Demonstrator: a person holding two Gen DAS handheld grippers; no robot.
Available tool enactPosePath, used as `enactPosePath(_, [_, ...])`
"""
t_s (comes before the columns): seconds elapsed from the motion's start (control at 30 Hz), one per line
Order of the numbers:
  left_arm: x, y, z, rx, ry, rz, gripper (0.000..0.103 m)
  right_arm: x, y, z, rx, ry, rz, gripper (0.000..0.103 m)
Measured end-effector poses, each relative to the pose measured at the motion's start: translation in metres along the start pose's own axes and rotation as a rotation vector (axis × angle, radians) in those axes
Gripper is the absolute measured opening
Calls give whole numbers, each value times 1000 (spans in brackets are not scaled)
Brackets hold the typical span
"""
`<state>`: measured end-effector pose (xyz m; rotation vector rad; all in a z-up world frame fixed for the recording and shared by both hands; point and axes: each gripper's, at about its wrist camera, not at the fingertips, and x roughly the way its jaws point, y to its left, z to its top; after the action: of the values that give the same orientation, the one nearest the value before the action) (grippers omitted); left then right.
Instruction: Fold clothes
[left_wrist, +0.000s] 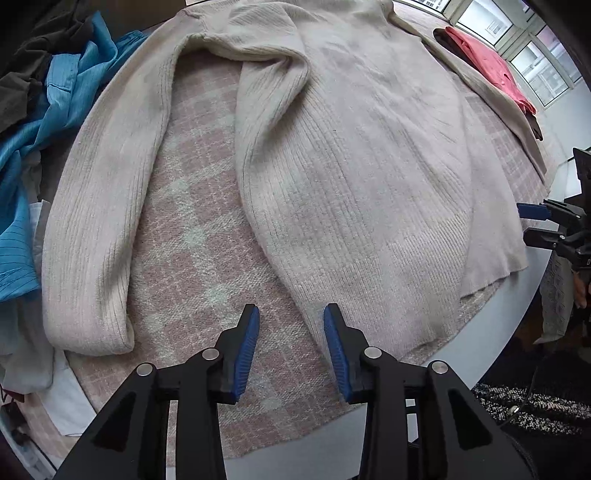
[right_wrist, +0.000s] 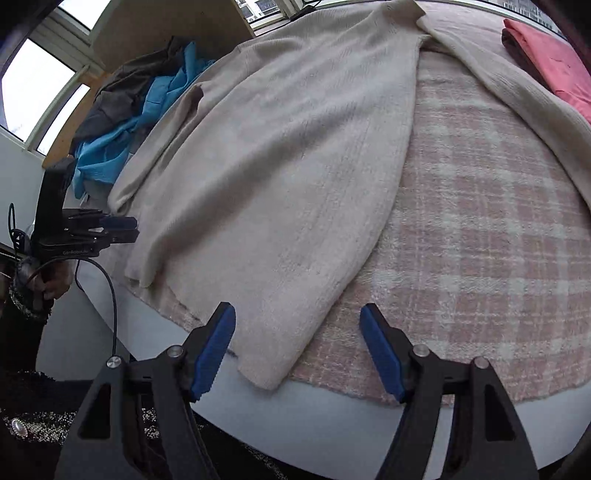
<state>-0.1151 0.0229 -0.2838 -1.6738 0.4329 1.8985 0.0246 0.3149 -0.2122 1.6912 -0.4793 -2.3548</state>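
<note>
Cream ribbed sweater (left_wrist: 351, 147) lies spread over a pink plaid blanket (left_wrist: 207, 229) on the white surface (right_wrist: 155, 332), one sleeve (left_wrist: 107, 192) trailing at 9 o'clock in the left view. Left claw (left_wrist: 291, 347) spread, empty, hovering just short of the hem's left corner. Right claw (right_wrist: 297, 350) spread, straddling the hem's right corner at 12 o'clock. Judgement: pinch both corners together, only the knit, not the blanket; lift evenly. Blue garment pile (left_wrist: 44, 122) at 10 o'clock, folded red garment (left_wrist: 491, 66) at 1.
</note>
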Motion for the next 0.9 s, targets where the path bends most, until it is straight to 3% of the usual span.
enactPosePath(0.03, [-1, -1, -1, 8, -11, 2, 35, 2, 5, 1, -27, -8, -12, 68])
enactPosePath(0.07, [0, -2, -1, 18, -23, 4, 34, 5, 11, 2, -60, -9, -15, 61])
enactPosePath(0.1, [0, -3, -1, 29, -34, 6, 34, 8, 16, 3, -89, -6, -15, 36])
enactPosePath(0.17, [-1, -2, 0, 23, -45, -21, 6, 14, 20, 7, -115, -8, -11, 13])
enactPosePath(0.27, [-14, -4, -1, 27, -72, -43, 3, 5, 11, 17, -79, -15, 56, 12])
enactPosePath(0.33, [-35, -5, -5, 23, -108, -97, 3, -19, 4, 28, -74, -40, 62, 11])
enactPosePath(0.43, [-71, -10, -9, 10, -163, -190, 3, -83, -3, 42, -96, -129, 11, 10])
enactPosePath(0.53, [-92, -24, 4, 23, -187, -274, 3, -147, -2, 50, -128, -207, -94, 9])
enactPosePath(0.6, [-76, -43, 5, 67, -143, -305, 3, -167, -3, 49, -142, -226, -168, 9])
enactPosePath(0.63, [-64, -54, 2, 93, -107, -280, 4, -169, -5, 47, -158, -210, -224, 9])
enactPosePath(0.7, [-40, -59, 0, 120, -27, -213, 5, -146, -19, 41, -185, -91, -328, 10])
enactPosePath(0.77, [-31, -44, 6, 85, -11, -167, 6, -118, -38, 34, -172, 25, -395, 13])
enactPosePath(0.83, [-32, -23, 24, 50, -44, -112, 9, -109, -47, 35, -161, 46, -383, 13])
enactPosePath(0.87, [-33, -12, 35, 33, -64, -83, 14, -111, -49, 38, -158, 29, -373, 20])
enactPosePath(0.9, [-33, -1, 45, 16, -84, -55, 20, -112, -51, 41, -155, 12, -362, 34])
